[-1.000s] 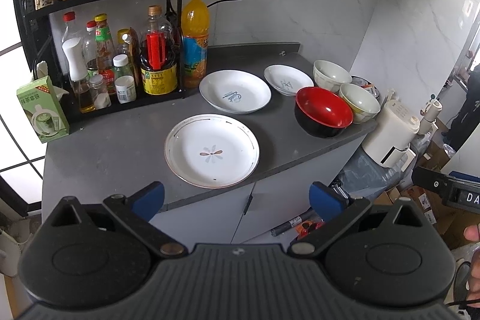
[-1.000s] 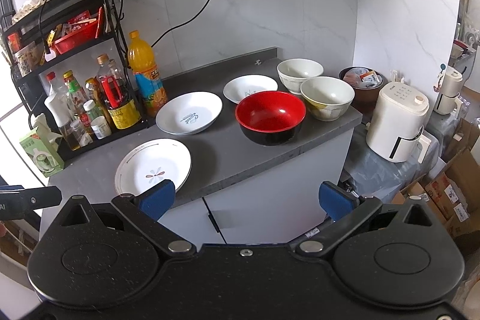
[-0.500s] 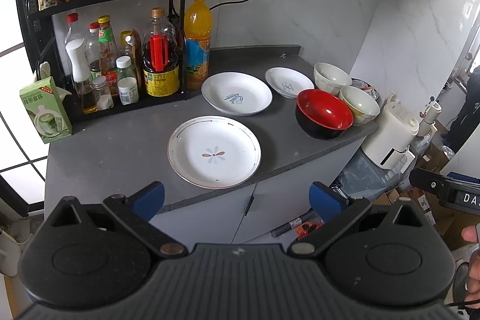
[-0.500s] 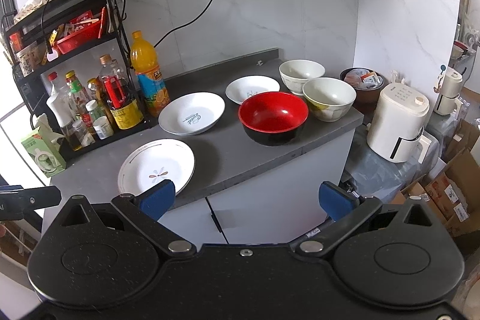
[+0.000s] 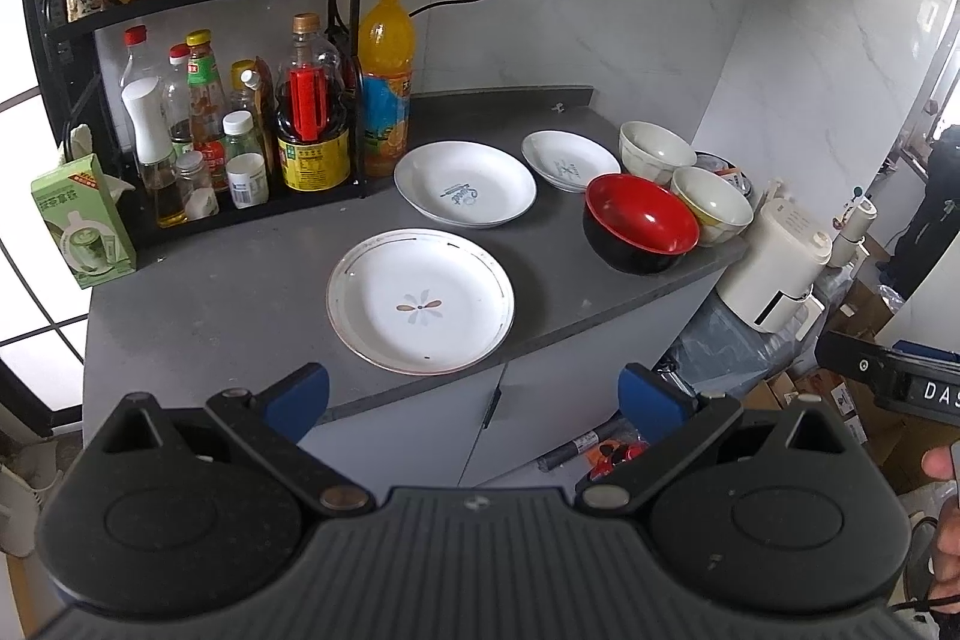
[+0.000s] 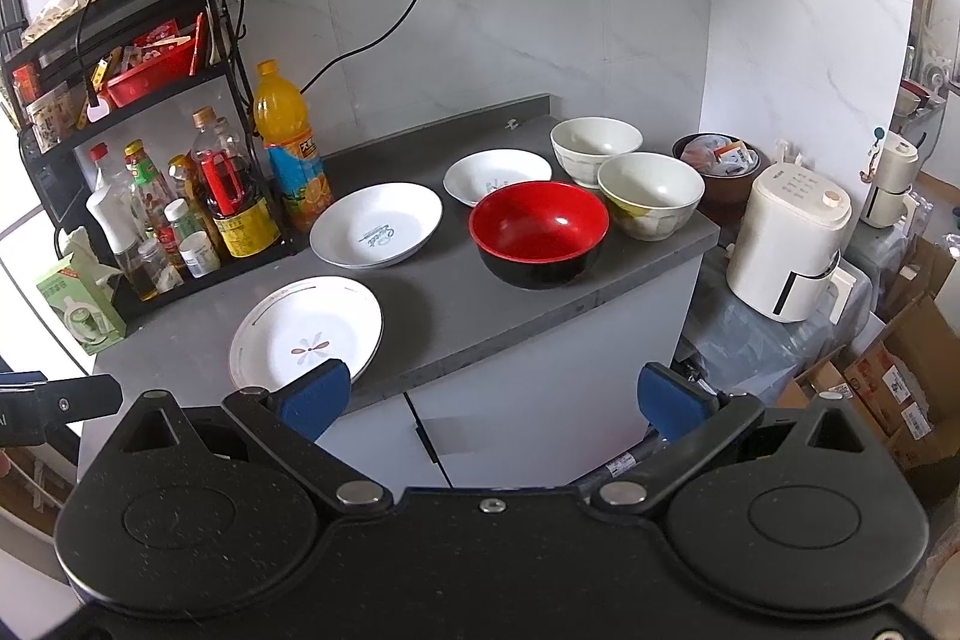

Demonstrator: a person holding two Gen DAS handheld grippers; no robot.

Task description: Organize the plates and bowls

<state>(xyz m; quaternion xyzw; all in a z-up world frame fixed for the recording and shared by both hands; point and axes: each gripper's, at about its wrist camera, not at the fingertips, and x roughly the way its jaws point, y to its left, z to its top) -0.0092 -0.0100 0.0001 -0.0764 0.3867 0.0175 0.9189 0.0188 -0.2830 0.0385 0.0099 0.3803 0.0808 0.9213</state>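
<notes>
On the grey counter (image 5: 228, 280) lie three white plates: a flower plate (image 5: 420, 301) (image 6: 306, 331) at the front, a larger plate with blue writing (image 5: 465, 184) (image 6: 376, 225) behind it, and a small plate (image 5: 570, 159) (image 6: 497, 175) further back. A red bowl with a black outside (image 5: 641, 223) (image 6: 539, 232) stands beside two cream bowls (image 5: 711, 205) (image 5: 657, 151) (image 6: 651, 193) (image 6: 595, 143). My left gripper (image 5: 474, 394) hangs open in front of the counter edge, below the flower plate. My right gripper (image 6: 493, 397) is open too, short of the counter and holding nothing.
A black rack (image 5: 198, 10) with sauce bottles and a red basket fills the counter's back left; an orange juice bottle (image 5: 386, 79) stands beside it. A green tissue box (image 5: 81, 220) sits far left. A white appliance (image 6: 789, 238) and cardboard boxes (image 6: 894, 376) are right of the counter.
Both grippers have drifted slightly, so the dishes shift a little in each view. Nothing on the counter has moved and both grippers stay open.
</notes>
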